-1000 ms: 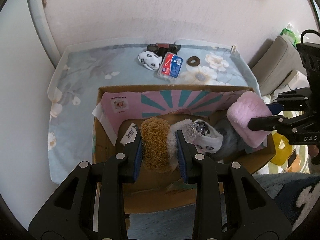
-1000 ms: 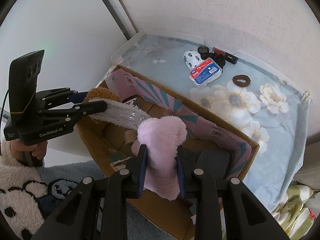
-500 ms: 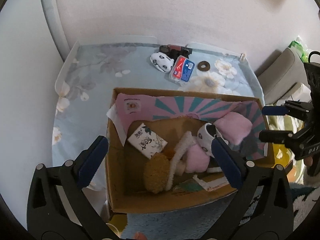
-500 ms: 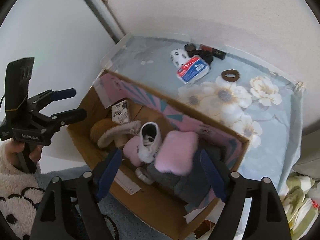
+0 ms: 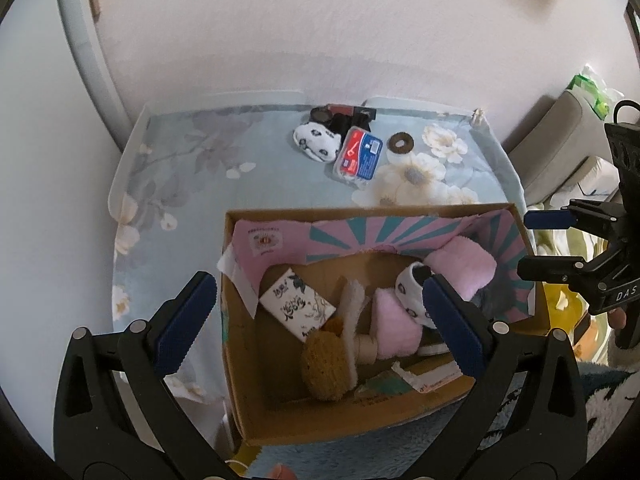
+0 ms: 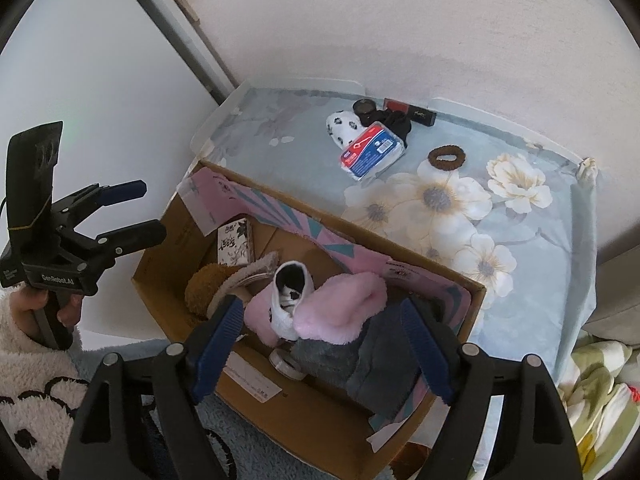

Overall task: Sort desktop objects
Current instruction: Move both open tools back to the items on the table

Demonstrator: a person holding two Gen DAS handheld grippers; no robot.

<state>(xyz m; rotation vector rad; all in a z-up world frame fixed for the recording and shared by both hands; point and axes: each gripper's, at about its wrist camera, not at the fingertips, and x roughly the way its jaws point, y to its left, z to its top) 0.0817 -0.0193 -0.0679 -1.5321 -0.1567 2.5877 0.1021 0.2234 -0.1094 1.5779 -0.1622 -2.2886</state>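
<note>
A cardboard box (image 5: 240,360) (image 6: 168,308) stands at the table's near edge. In it lie a brown fuzzy slipper (image 5: 326,366) (image 6: 202,292), pink fuzzy slippers (image 5: 466,270) (image 6: 340,304), a panda-print sock (image 5: 410,288) (image 6: 288,300), a tissue pack (image 5: 296,306) (image 6: 236,240) and a grey item (image 6: 360,360). My left gripper (image 5: 316,324) is open and empty above the box. My right gripper (image 6: 320,348) is open and empty above the box's right part; it also shows at the right in the left wrist view (image 5: 548,244).
At the table's far side lie a panda-print sock (image 5: 318,142) (image 6: 344,128), a red-blue packet (image 5: 358,156) (image 6: 372,152), a brown hair tie (image 5: 402,144) (image 6: 447,158) and dark cosmetics (image 5: 348,114) (image 6: 400,116). A floral cloth (image 5: 280,184) covers the table. Bedding (image 6: 596,392) lies at right.
Both grippers have opened: the left let the brown slipper fall into the box, the right let the pink slipper fall in. Both have pulled up and back from the box.
</note>
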